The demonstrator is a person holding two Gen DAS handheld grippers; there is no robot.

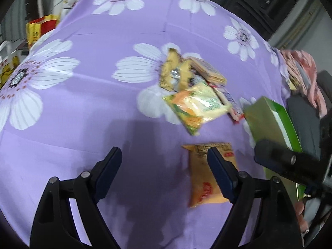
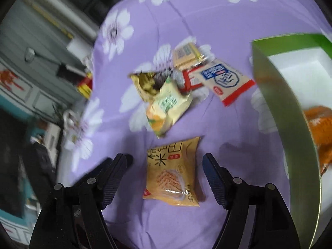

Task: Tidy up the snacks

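A yellow-orange cracker packet lies flat on the purple floral cloth, alone, between the fingers of my open right gripper; it also shows in the left wrist view. A pile of several snack packets lies beyond it, also in the left wrist view. A green box with a white inside stands at the right and holds an orange packet. My left gripper is open and empty over bare cloth. The right gripper's body shows beside the green box.
The cloth-covered table fills both views. A red and yellow bag sits past the table's far left edge. Grey cabinets stand beyond the table. A person in pink patterned clothing is at the right.
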